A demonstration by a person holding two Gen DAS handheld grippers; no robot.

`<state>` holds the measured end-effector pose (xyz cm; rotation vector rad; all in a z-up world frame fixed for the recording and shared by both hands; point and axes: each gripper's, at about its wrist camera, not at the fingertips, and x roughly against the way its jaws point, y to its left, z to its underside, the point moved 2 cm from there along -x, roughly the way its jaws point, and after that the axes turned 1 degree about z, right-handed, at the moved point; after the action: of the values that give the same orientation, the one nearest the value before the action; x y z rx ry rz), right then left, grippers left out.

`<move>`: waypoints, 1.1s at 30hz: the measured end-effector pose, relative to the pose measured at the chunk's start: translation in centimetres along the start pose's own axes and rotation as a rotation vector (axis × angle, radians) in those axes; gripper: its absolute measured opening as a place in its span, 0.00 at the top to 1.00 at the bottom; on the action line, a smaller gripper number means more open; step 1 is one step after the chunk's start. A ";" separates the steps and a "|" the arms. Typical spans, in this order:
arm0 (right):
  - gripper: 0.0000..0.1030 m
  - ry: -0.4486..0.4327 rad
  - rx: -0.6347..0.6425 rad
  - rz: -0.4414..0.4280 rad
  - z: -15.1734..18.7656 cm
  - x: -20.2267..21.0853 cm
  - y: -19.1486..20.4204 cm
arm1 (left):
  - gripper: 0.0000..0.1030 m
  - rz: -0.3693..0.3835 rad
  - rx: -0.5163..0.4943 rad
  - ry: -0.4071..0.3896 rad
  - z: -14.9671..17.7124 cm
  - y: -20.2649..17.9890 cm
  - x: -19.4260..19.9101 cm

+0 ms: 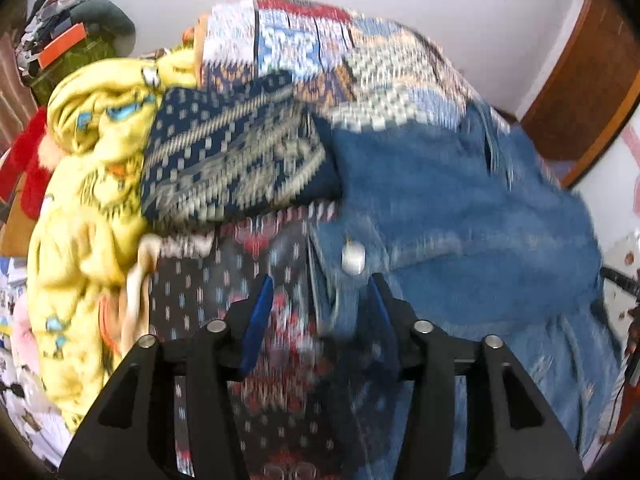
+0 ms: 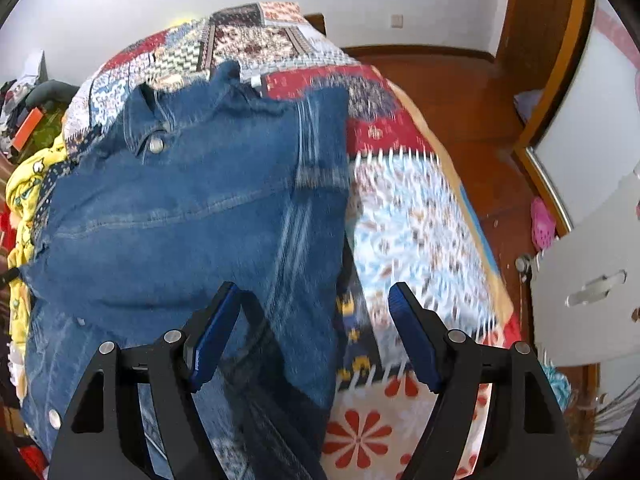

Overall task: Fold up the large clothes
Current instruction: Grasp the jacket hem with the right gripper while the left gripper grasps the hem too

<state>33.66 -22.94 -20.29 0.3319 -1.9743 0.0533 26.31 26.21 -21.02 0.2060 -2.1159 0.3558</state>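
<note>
Two grippers are in view over a patchwork bedspread, on which a denim jacket lies partly folded, collar toward the far end. The right gripper is spread wide and holds nothing; its fingers straddle the jacket's right-hand edge, one pad over denim, the other over bare bedspread. The left gripper is also parted, with the jacket's left edge near a metal snap between its fingers; whether cloth is touched cannot be told through the blur. A yellow blanket and a navy patterned cloth lie just beside the jacket's left side.

Judgement: an edge grasp for the next fold is in hand. Each edge is best pinched through all layers at matching heights, lifted evenly, and kept free of the bedspread beneath. Risk noted: bedspread caught along with the denim.
</note>
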 end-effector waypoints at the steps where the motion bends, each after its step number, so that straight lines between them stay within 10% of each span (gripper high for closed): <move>1: 0.29 -0.012 0.002 0.001 -0.7 0.0 0.0 | 0.52 0.015 0.005 -0.010 -0.9 0.0 -0.1; 24: 0.29 0.027 -0.011 -0.081 -6.2 -5.9 0.2 | 0.52 0.252 0.060 0.186 -10.8 -1.1 -15.3; 29: 0.29 0.039 -0.005 -0.105 -7.4 -6.8 0.3 | 0.67 0.271 0.134 0.175 -11.4 -0.4 -16.1; 31: 0.43 0.030 -0.005 -0.115 -7.9 -7.1 0.2 | 0.88 0.282 0.136 0.143 -11.3 -0.3 -15.4; 33: 0.58 0.028 -0.026 -0.119 -8.4 -7.2 0.0 | 0.89 0.290 0.139 0.112 -11.2 -0.3 -14.3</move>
<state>43.88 -19.86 -23.30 0.4290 -1.9226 -0.0444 42.92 29.75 -27.30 -0.0413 -2.0131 0.6712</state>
